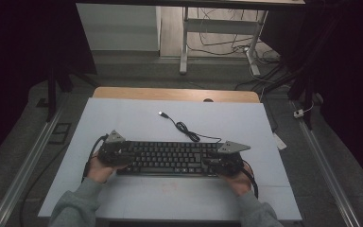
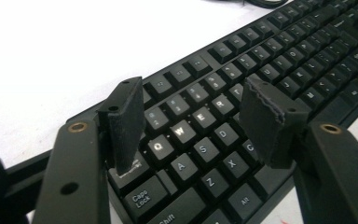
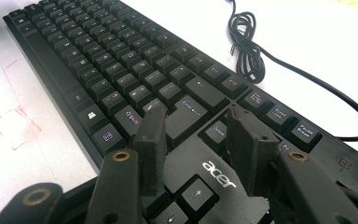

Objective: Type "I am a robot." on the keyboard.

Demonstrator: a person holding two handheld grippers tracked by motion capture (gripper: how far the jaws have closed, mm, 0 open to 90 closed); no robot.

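A black keyboard (image 1: 170, 158) lies across the white sheet, seen close up in the left gripper view (image 2: 261, 60) and the right gripper view (image 3: 98, 56). Its black cable (image 1: 184, 127) coils behind it and ends in a USB plug (image 1: 162, 114). My left gripper (image 1: 124, 156) hovers at the keyboard's left end, open, with its jaws over the Q-W-E-R keys (image 2: 193, 93). One pad (image 2: 123, 126) reaches down by the Tab key. My right gripper (image 1: 213, 161) is open at the right end, with its jaws (image 3: 196, 114) above the Enter and Delete keys. Neither holds anything.
The white sheet (image 1: 123, 118) covers a wooden table whose far edge (image 1: 175, 93) shows bare. A faint red square mark (image 1: 170, 187) sits on the sheet in front of the keyboard. Desk legs (image 1: 184, 47) and floor cables lie beyond the table.
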